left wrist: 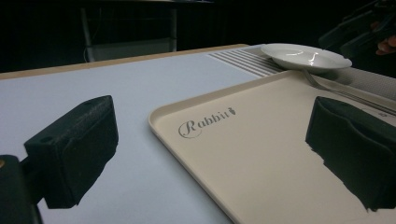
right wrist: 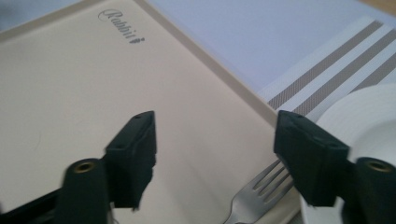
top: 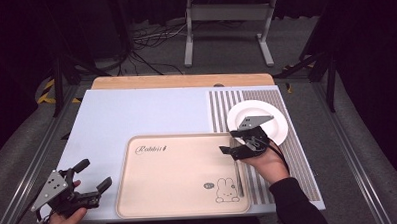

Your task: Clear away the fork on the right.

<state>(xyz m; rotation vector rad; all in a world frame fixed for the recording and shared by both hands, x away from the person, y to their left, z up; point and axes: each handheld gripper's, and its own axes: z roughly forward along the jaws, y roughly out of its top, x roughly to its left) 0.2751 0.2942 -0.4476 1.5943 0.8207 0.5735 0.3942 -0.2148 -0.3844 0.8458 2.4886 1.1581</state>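
Silver fork flat along beige tray's right edge, tines toward white plate.

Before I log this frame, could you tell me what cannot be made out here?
- Fork: handle cut off by the right gripper view's bottom edge; in the high view the right gripper covers its tines.
- Plate: near part hidden under that gripper.
- Tray badge by the rabbit: too small to read.

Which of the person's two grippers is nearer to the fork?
Right. The right gripper hovers open just over the fork at the tray's right edge; the left gripper is open off the tray's left side, far from it.
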